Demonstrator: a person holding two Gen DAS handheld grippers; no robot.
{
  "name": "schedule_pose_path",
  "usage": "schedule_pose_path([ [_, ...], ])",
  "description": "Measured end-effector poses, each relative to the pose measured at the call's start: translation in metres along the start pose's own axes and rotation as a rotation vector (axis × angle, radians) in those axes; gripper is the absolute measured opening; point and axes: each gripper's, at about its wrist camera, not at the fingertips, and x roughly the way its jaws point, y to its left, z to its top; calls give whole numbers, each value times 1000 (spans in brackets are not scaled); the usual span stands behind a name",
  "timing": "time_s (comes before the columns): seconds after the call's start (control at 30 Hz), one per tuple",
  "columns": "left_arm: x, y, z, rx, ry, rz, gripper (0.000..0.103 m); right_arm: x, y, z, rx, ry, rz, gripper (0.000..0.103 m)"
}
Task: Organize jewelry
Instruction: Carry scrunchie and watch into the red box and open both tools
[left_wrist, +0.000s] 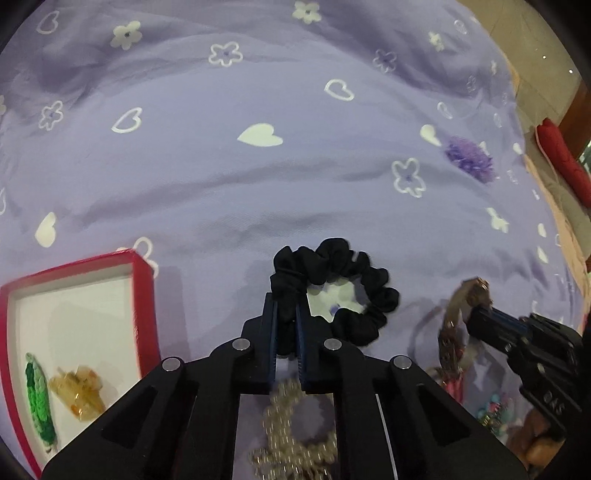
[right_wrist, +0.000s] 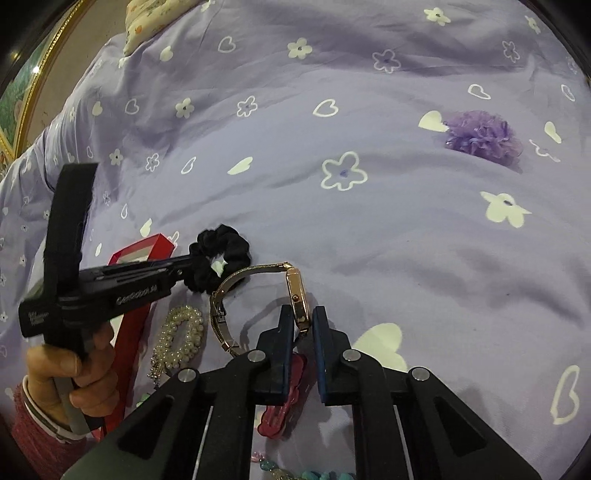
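Pinching the gathered edge of a black fabric scrunchie (left_wrist: 334, 291) between its blue-padded fingers, the left gripper (left_wrist: 287, 314) holds its jaws narrow around the cloth, with the rest of the ring lying on the lilac bedsheet printed with white hearts and flowers (left_wrist: 229, 184). The right gripper (right_wrist: 300, 325) has its jaws close on either side of the rose-gold case of a gold wristwatch with a mesh band (right_wrist: 258, 295); the left finger touches the case, while a thin gap shows at the right one, so I cannot tell whether it truly grips. The watch stands on edge, its band curving away toward the scrunchie and just beside it.

A red-rimmed shallow box with a white lining (left_wrist: 142, 295) sits toward the left edge of the sheet near the scrunchie. Inside lie a green braided band (left_wrist: 38, 395) and an amber translucent claw clip (left_wrist: 79, 393), side by side near the box's near end. A white pearl bead bracelet (right_wrist: 181, 339) rests on the sheet between the box and the watch. A pink-red hair clip (right_wrist: 282, 402) lies under the right gripper, and turquoise beads (right_wrist: 317, 474) show at the near edge. A purple ruffled tulle scrunchie (right_wrist: 482, 134) lies well apart, toward the far right of the sheet.
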Motion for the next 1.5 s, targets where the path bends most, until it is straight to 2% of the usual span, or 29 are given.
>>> schedule_pose_path([
  [0.37, -89, 27, -36, -90, -140, -47, 7, -22, 30, -2, -41, -29, 45, 9],
  [0.63, -136, 58, -70, -164, -198, -44, 7, -29, 70, -7, -94, -21, 92, 9],
  [0.73, -146, 70, -81, -198, -209, -56, 7, -29, 85, -9, -115, -15, 111, 9],
  [1.03, -168, 112, -117, -299, -228, -21, 7, -23, 129, -18, -177, 28, 169, 9],
  [1.5, -164, 172, -158, -435, -210, 13, 7, 12, 200, -35, -296, 115, 228, 10],
])
